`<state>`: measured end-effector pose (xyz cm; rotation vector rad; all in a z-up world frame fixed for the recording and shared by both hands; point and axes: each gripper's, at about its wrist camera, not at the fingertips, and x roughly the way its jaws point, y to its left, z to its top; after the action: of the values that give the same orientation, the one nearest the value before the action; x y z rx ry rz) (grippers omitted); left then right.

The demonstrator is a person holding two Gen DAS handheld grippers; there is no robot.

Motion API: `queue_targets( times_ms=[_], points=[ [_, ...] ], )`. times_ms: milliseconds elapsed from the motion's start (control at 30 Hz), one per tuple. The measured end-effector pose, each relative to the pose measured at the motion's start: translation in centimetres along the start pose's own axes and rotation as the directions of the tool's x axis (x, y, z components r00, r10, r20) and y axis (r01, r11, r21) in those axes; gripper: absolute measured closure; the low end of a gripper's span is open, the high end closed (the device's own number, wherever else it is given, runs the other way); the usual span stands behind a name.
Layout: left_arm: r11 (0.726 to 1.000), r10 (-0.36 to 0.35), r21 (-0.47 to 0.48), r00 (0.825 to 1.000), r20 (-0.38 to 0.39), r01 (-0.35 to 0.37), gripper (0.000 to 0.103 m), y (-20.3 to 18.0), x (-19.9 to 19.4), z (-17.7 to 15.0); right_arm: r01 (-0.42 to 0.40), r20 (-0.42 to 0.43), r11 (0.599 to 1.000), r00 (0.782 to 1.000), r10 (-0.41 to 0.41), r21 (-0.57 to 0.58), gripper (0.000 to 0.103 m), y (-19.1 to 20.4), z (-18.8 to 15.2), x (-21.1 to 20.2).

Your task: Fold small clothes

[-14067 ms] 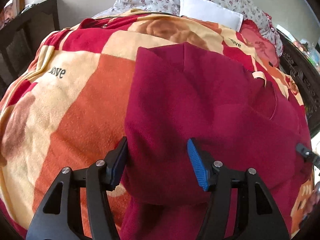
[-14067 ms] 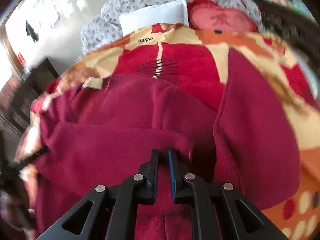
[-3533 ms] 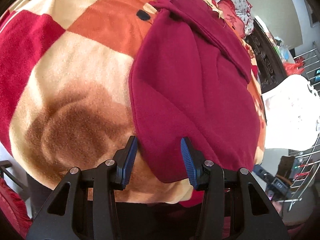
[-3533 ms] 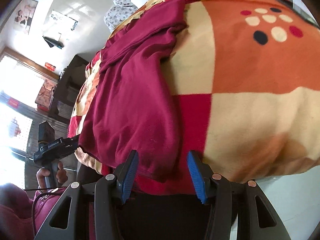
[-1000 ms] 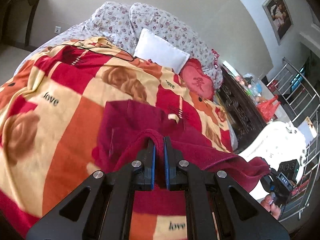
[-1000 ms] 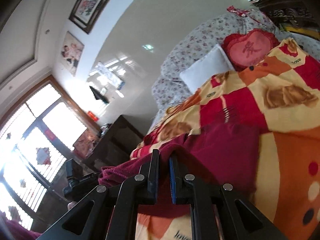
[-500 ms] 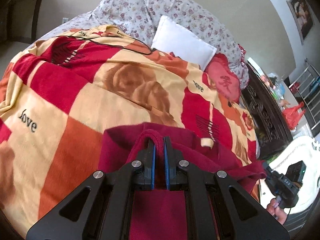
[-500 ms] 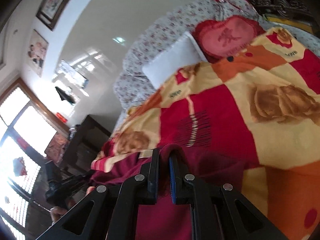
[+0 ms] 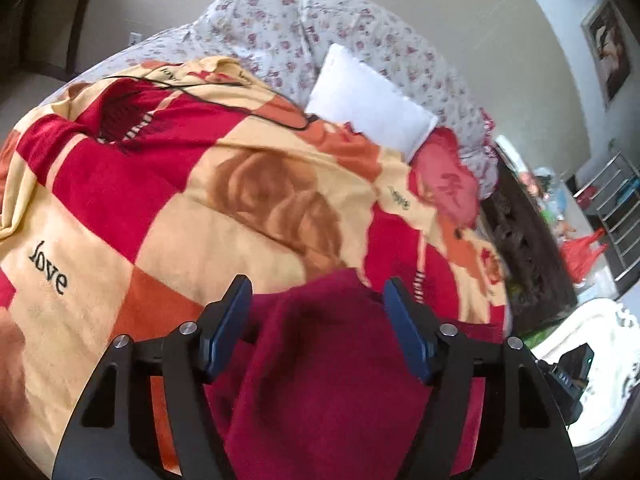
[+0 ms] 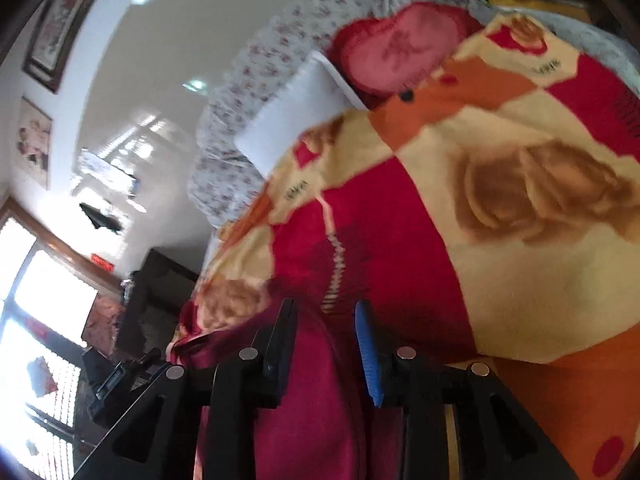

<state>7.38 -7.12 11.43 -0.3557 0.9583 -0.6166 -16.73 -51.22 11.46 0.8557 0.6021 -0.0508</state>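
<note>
Covering pretty much the whole bed is a big plush blanket (image 9: 168,216), fleecy stuff in red, orange and cream blocks with brown rose shapes and little "love" script on it, and there's a ton of bare blanket open to the left and toward the headboard. Up at the head end a floral quilt (image 9: 280,32) is bunched in two soft humps against the plain wall, with a white rectangular pillow (image 9: 368,108) leaning on it and a red heart-shaped cushion (image 9: 444,184) just beside that. The right edge of the bed runs close to a dark carved wooden piece (image 9: 524,248), so less room on that side. The maroon garment (image 9: 332,380), soft fleece by the look of it, lies on the near part of the blanket, its far edge making a rounded hump right between the left gripper (image 9: 318,324) fingers. Those jaws have just been opening and now stand well apart, blue pads clear of the cloth on both sides, so it's let go. From the right wrist view the same maroon fabric (image 10: 316,392) runs up between the right gripper (image 10: 326,334) fingers in a narrow ridge; those jaws have just been opening too, only a modest gap, and the pads look off the cloth. A thin dark cord (image 9: 224,100) trails across the blanket's far end.
</note>
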Motion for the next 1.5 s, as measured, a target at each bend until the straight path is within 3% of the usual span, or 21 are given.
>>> queue_targets(
  times_ms=[100,233,400,533,667,833,900,1067,1167,1333,1367,1400,1433,1500],
  points=[
    [0.999,0.022,0.04,1.0,0.004,-0.022,0.034,-0.9,-0.2,-0.6,-0.001,-0.011,0.992,1.0,-0.001,-0.128,0.075,2.8,-1.3,-0.1],
    [0.993,0.079,0.096,0.996,-0.041,-0.074,0.034,-2.0,2.2,-1.9,0.034,-0.078,0.969,0.995,-0.055,-0.246,0.075,5.1,-3.0,3.4],
    [0.983,0.162,0.098,0.985,-0.065,-0.155,0.034,-1.3,5.7,-2.3,0.095,-0.101,0.965,0.987,-0.123,-0.246,0.075,4.0,-2.8,8.0],
    [0.981,0.194,0.026,0.976,-0.097,-0.192,0.034,1.1,8.3,-1.3,0.181,-0.112,0.954,0.971,-0.212,-0.238,0.075,2.3,-2.0,11.0],
    [0.968,0.24,0.089,0.969,-0.067,-0.233,0.034,0.1,8.5,-1.0,0.195,-0.122,0.956,0.967,-0.225,-0.217,0.075,0.8,-1.5,12.8],
    [0.974,0.222,0.063,0.972,-0.077,-0.218,0.034,0.4,6.6,-1.4,0.153,-0.134,0.969,0.974,-0.18,-0.192,0.075,1.5,-1.4,8.5],
    [0.981,0.19,0.049,0.979,-0.067,-0.187,0.034,0.6,4.9,-2.0,0.112,-0.145,0.978,0.98,-0.138,-0.178,0.074,1.6,-2.8,4.7],
    [0.983,0.178,0.05,0.983,-0.052,-0.176,0.034,1.0,1.7,-4.1,0.097,-0.196,0.972,0.971,-0.14,-0.216,0.074,1.9,-8.3,-1.4],
    [0.985,0.172,0.041,0.983,-0.06,-0.17,0.034,1.7,0.0,-5.9,0.096,-0.225,0.977,0.965,-0.138,-0.189,0.074,1.3,-11.8,-2.8],
    [0.983,0.185,0.024,0.979,-0.087,-0.184,0.034,2.8,-1.7,-8.4,0.043,-0.274,0.985,0.958,-0.088,-0.167,0.074,0.7,-15.3,-1.5],
    [0.982,0.189,0.024,0.978,-0.094,-0.187,0.034,3.0,-1.9,-8.8,0.046,-0.258,0.982,0.962,-0.094,-0.186,0.076,0.9,-15.6,-1.2],
    [0.981,0.192,0.024,0.976,-0.103,-0.191,0.034,3.1,-2.0,-9.1,0.067,-0.245,0.978,0.963,-0.116,-0.198,0.092,1.0,-15.7,-1.0],
    [0.981,0.195,0.021,0.975,-0.11,-0.194,0.034,3.3,-2.3,-9.4,0.077,-0.24,0.977,0.963,-0.124,-0.196,0.097,0.9,-15.6,-0.9],
    [0.98,0.197,0.017,0.974,-0.111,-0.196,0.034,3.6,-3.0,-10.0,0.072,-0.222,0.978,0.968,-0.116,-0.198,0.097,1.2,-15.3,-2.1]
  ],
)
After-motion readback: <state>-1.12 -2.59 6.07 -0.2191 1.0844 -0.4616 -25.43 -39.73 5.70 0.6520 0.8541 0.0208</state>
